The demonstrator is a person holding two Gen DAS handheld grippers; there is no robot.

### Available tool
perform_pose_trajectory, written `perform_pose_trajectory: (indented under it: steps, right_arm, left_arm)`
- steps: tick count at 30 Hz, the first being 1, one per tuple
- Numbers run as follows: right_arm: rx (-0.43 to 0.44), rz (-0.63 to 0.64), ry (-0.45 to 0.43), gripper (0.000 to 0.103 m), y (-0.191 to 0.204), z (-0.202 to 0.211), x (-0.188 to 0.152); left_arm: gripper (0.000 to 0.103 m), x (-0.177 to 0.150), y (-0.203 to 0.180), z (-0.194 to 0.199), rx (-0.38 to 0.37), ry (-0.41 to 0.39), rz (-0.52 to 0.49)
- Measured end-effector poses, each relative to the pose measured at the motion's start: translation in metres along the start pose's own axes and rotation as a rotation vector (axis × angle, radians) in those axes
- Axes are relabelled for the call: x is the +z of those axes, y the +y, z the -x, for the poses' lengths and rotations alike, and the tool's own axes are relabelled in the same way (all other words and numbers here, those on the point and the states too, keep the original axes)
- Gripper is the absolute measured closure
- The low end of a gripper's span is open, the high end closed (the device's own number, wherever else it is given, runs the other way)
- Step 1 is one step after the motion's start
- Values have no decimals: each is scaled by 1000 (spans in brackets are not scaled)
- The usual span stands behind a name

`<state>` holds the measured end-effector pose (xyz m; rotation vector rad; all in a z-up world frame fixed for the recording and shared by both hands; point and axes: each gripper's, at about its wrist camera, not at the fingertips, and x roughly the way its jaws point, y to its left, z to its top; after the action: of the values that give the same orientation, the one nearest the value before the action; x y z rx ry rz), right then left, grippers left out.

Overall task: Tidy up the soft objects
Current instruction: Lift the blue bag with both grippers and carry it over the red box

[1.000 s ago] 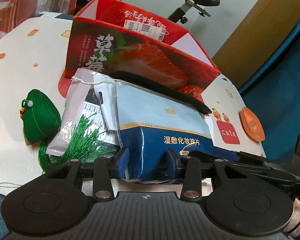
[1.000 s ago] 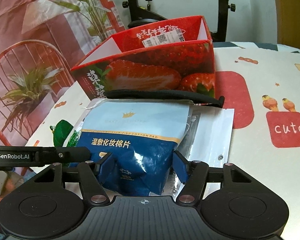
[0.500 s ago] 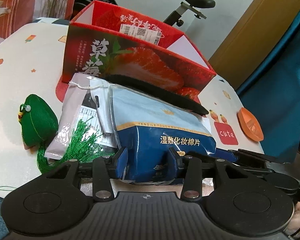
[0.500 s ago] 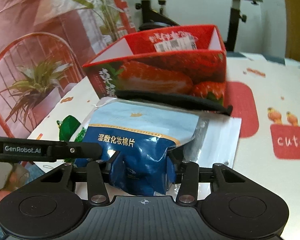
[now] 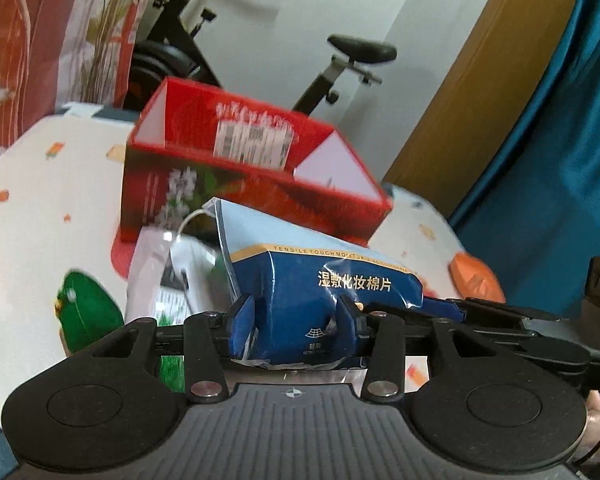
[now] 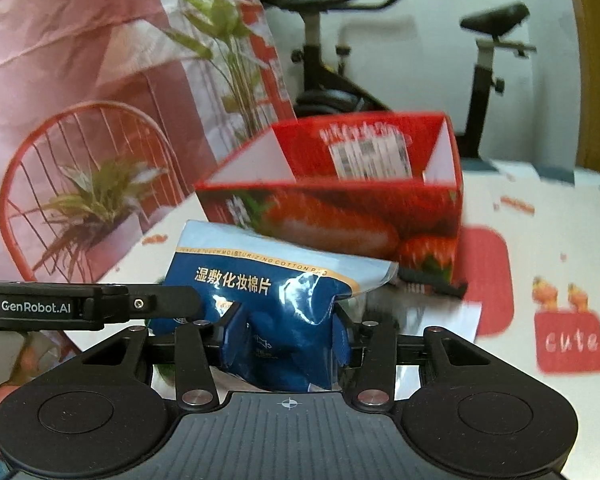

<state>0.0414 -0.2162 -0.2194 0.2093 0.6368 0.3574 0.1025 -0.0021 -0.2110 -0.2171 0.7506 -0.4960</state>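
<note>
A blue and pale-blue cotton pad bag (image 5: 320,280) is pinched at its near end by both grippers and tilts up off the table. My left gripper (image 5: 296,320) is shut on its left part. My right gripper (image 6: 286,334) is shut on the same bag (image 6: 268,280). A red strawberry box (image 5: 236,168), open at the top, stands just behind the bag; it also shows in the right wrist view (image 6: 340,200). A silver pouch (image 5: 160,256), a green tasselled sachet (image 5: 84,308) and a black band (image 6: 432,286) lie on the table.
The table (image 5: 40,184) has a white cloth with cartoon prints. An orange dish (image 5: 476,276) lies at the right. An exercise bike (image 6: 488,60) and a wall stand behind the table. A patterned curtain (image 6: 80,100) hangs at the left.
Both grippers have lifted the bag's near end upward and tilted toward the box. The right gripper has closed tighter on the bag. The views are blurred by motion.
</note>
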Motion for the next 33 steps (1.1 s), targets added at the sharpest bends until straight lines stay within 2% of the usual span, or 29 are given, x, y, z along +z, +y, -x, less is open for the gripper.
perform_pose_trajectory:
  steps: [3,7,12,15,19,23,31,33]
  right_arm:
    - [17,31,-55,62,7,9,18]
    - [25,76,-121,62,13,14,50]
    - [19,139,-202,61,12,8,99]
    - [3,156,-219,61,5,-7,128]
    - [-19,151,-212,61,-9,-32,156]
    - [-54,179,-189,61,-23,-63,176]
    - [-99,219,-148,62,-43,-119,173]
    - [-113,214,-114,62,-48,-134,170]
  left_arm:
    - [50,15,2,14,-24,-59,17]
    - [50,38,-3,30,-50,-135,8]
    - [50,77,-8,24,-41,-204,-3]
    - [50,103,-8,14,-39,-232,1]
    - [50,134,-6,-8,-32,-228,16]
    - [50,158,-1,-37,-27,-191,16]
    - [50,175,28,-91,-19,-108,71]
    - [50,176,37,-106,-21,-74,98]
